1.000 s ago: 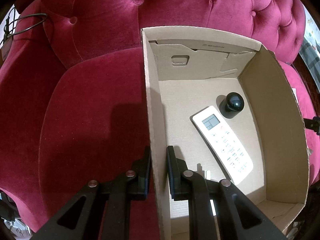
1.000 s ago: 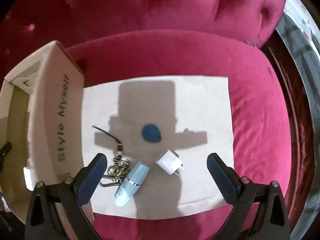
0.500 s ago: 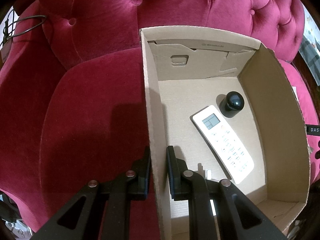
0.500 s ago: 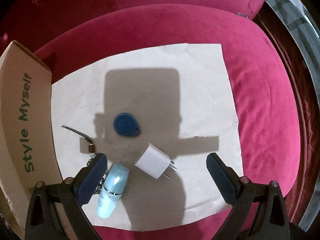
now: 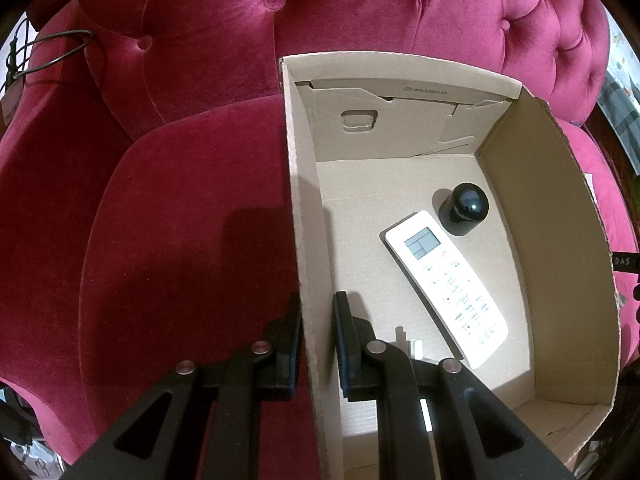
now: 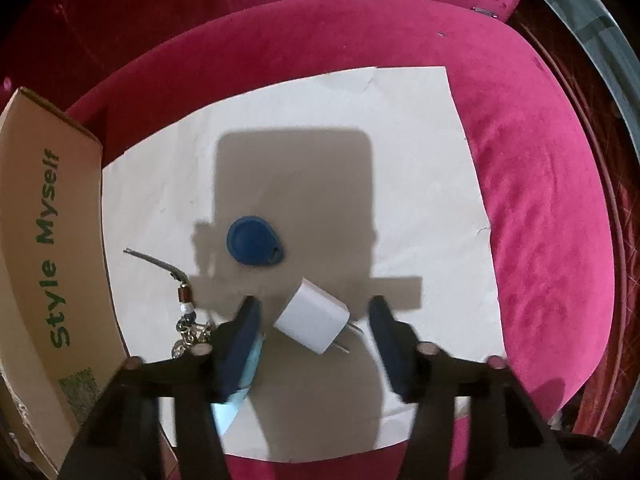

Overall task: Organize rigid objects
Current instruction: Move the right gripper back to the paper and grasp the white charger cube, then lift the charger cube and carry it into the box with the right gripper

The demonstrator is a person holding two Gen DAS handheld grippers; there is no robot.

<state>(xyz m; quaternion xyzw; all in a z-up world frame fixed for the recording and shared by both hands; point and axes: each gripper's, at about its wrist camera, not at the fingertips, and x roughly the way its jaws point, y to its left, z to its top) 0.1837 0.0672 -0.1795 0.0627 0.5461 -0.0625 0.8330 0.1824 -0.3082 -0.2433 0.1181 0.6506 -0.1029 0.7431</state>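
since a second ago right claw (image 6: 314, 316) has dropped and narrowed, half-open astride small white plastic charger cube (image 6: 314, 320) on beige paper sheet (image 6: 416, 184); light, rigid, slick: grip flat sides. left claw (image 5: 316, 340) clamps brown cardboard box (image 5: 304, 240) wall.

I see a tufted crimson velvet sofa (image 5: 168, 208) filling both views, with a dark cable (image 5: 48, 54) looped over its arm at far left. A sheet of pale paper (image 6: 400, 152) lies flat on the seat cushion (image 6: 540, 200).
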